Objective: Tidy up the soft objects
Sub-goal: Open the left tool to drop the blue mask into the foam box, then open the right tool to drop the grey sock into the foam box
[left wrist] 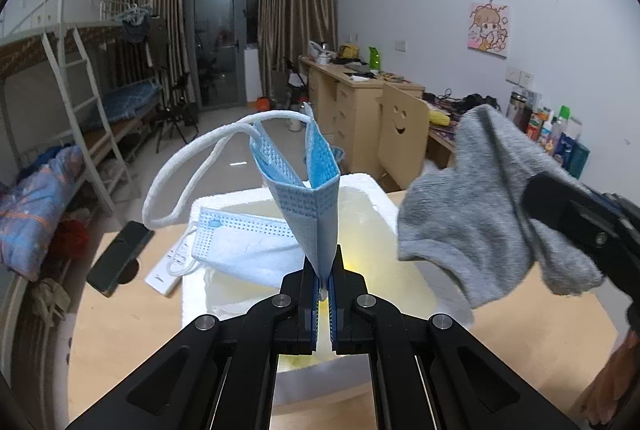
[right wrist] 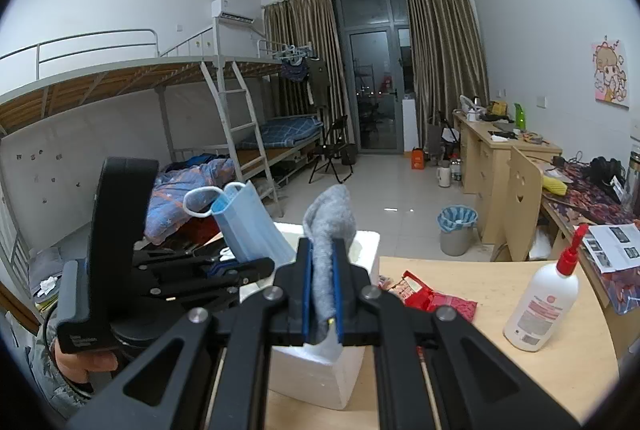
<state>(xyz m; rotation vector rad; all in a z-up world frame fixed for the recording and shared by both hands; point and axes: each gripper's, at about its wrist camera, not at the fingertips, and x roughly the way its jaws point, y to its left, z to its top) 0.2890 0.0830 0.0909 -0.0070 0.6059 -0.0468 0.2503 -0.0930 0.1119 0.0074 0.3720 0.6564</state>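
My left gripper (left wrist: 325, 276) is shut on a folded blue face mask (left wrist: 310, 198), held upright above a white foam box (left wrist: 372, 186); its white ear loops (left wrist: 180, 170) hang to the left. A second blue mask (left wrist: 240, 242) lies over the box's left rim. My right gripper (right wrist: 323, 270) is shut on a grey sock (right wrist: 330, 230), held above the box's right side. The sock also shows in the left wrist view (left wrist: 480, 206). The held mask shows in the right wrist view (right wrist: 250, 226).
The foam box (right wrist: 316, 370) stands on a wooden table (right wrist: 480, 362). A black phone (left wrist: 118, 256) and a white remote (left wrist: 168, 270) lie left of the box. A red snack packet (right wrist: 432, 298) and a white glue bottle (right wrist: 544, 306) sit on the right.
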